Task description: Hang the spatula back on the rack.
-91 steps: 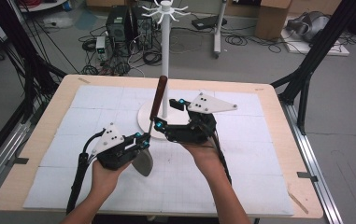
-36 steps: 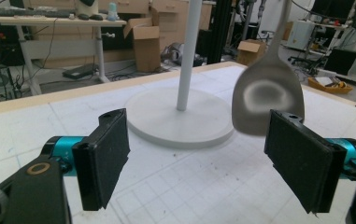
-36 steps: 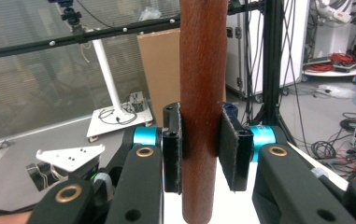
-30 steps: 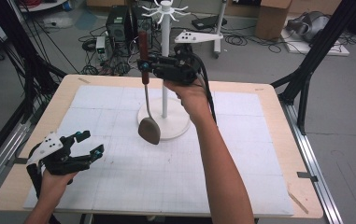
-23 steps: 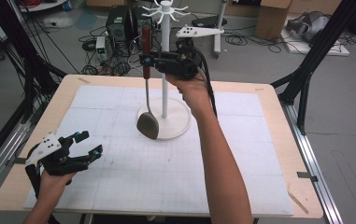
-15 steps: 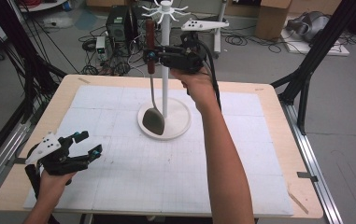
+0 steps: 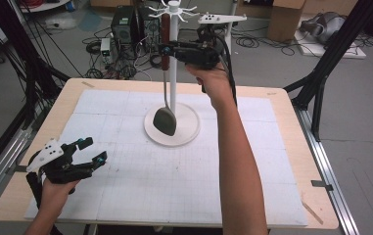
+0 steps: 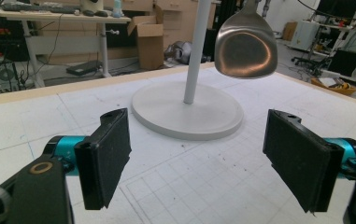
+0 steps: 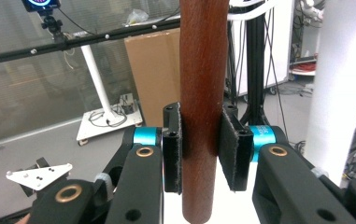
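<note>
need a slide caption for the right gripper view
Right gripper clamps the brown wooden handle of a spatula upright between its black pads, beside the white stand pole.

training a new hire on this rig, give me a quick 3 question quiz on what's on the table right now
1. True or false: the right tool is shut on the wooden handle of the spatula.
2. Multiple choice: where does the spatula's metal blade hang? A) flat on the mat B) over the white round base of the stand C) between the pads of the left tool
3. Fill in: the left tool's jaws are ____, with nothing between them.

Key:
1. True. Both pads press on the handle, which stands upright beside the stand's pole.
2. B.
3. Open.
</note>
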`<action>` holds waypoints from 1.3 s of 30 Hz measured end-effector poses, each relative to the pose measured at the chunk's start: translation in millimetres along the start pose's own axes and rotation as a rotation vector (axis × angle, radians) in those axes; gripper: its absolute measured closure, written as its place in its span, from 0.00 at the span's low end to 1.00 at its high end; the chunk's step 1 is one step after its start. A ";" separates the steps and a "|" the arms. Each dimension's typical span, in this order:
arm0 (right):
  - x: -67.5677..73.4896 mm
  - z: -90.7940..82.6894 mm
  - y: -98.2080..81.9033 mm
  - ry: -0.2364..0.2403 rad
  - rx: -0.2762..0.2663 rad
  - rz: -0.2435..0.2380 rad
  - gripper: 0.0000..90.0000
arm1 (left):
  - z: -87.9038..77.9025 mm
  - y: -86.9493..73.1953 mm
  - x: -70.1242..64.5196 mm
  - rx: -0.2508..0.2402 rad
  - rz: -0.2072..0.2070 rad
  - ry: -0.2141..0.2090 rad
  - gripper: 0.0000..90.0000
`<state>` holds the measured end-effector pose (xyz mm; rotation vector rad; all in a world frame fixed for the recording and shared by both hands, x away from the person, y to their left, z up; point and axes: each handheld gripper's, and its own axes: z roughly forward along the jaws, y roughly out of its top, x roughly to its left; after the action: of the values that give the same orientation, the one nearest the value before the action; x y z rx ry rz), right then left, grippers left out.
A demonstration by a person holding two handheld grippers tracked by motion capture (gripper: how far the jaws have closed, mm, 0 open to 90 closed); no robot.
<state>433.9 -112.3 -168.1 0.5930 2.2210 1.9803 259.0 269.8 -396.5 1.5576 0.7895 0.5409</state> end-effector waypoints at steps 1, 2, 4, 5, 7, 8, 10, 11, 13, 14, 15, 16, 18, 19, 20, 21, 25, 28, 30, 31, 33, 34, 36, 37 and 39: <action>-0.7 0.5 0.9 -0.004 0.004 0.000 0.81 | 0.2 -0.1 0.0 0.000 -0.002 0.000 0.26; -1.8 1.2 1.7 -0.008 0.007 -0.004 0.81 | 0.3 -0.1 0.1 0.001 -0.001 -0.001 0.26; -4.3 1.9 2.3 -0.016 0.009 -0.006 0.81 | 0.0 0.0 -0.1 0.001 -0.002 -0.002 0.26; -5.4 2.1 2.2 -0.018 0.008 -0.006 0.81 | -0.3 0.1 -0.2 -0.002 -0.003 -0.001 0.26; -7.4 2.6 1.5 -0.023 0.012 -0.010 0.81 | -1.0 0.0 0.3 -0.003 -0.003 -0.002 0.26; -7.6 3.4 1.2 -0.028 0.015 -0.010 0.81 | -1.1 -0.1 0.6 -0.002 -0.001 -0.002 0.26; -7.8 4.3 0.4 -0.031 0.021 -0.010 0.81 | -1.1 -0.3 0.4 -0.001 -0.006 -0.003 0.26; -7.8 4.3 0.4 -0.033 0.022 -0.013 0.81 | -1.1 -0.3 0.6 -0.002 -0.005 -0.003 0.26; -7.3 4.5 0.3 -0.040 0.020 -0.013 0.81 | -1.1 -0.3 0.6 -0.002 -0.005 -0.003 0.26; -7.0 4.3 0.2 -0.047 0.022 -0.015 0.81 | -1.0 -0.3 0.4 -0.001 -0.006 -0.003 0.26; -6.1 4.4 0.2 -0.054 0.022 -0.015 0.80 | -1.0 -0.4 0.4 -0.001 -0.007 -0.003 0.26; -4.9 4.3 0.1 -0.062 0.024 -0.017 0.78 | -1.0 -0.4 0.4 -0.002 -0.007 -0.004 0.26; -1.8 2.0 -0.2 -0.093 0.017 -0.022 0.66 | -1.2 -0.5 0.6 -0.003 -0.007 -0.003 0.26; 0.0 -0.1 -0.8 -0.112 0.015 -0.028 0.62 | -1.3 -0.5 0.9 -0.004 -0.007 -0.004 0.26; 1.9 -2.8 -1.8 -0.130 0.011 -0.034 0.60 | -1.4 -0.7 1.0 -0.006 -0.013 -0.006 0.26; 3.8 -6.1 -3.0 -0.152 0.018 -0.042 0.57 | -1.5 -0.9 1.4 -0.011 -0.018 -0.008 0.26; 12.5 -22.2 -15.3 -0.216 0.029 -0.072 0.50 | -1.9 -1.2 3.3 -0.022 -0.036 -0.008 0.25; 18.8 -37.4 -33.6 -0.283 0.051 -0.110 0.43 | -1.5 -2.3 4.0 -0.024 -0.040 -0.002 0.25; 22.4 -48.5 -48.3 -0.324 0.073 -0.137 0.39 | -1.2 -2.7 4.4 -0.021 -0.040 0.000 0.25; 23.7 -54.3 -55.8 -0.336 0.089 -0.139 0.37 | -1.0 -2.8 4.5 -0.018 -0.041 0.002 0.25; 26.7 -66.1 -71.9 -0.362 0.105 -0.133 0.31 | -0.7 -3.1 4.8 -0.017 -0.042 0.001 0.25; 28.3 -71.9 -80.6 -0.367 0.107 -0.128 0.30 | -0.7 -3.1 4.9 -0.016 -0.042 0.002 0.25; 32.8 -83.8 -98.0 -0.396 0.121 -0.127 0.23 | -0.5 -3.4 5.4 -0.015 -0.044 0.003 0.25; 34.7 -89.1 -106.0 -0.416 0.133 -0.117 0.20 | -0.3 -3.6 5.7 -0.019 -0.049 0.004 0.25; 38.2 -100.9 -121.7 -0.428 0.130 -0.108 0.20 | 0.0 -3.8 6.2 -0.019 -0.051 0.008 0.25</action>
<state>339.1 -201.8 -265.3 0.8054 2.0713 1.4940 262.5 274.5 -400.9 1.5145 0.8250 0.5163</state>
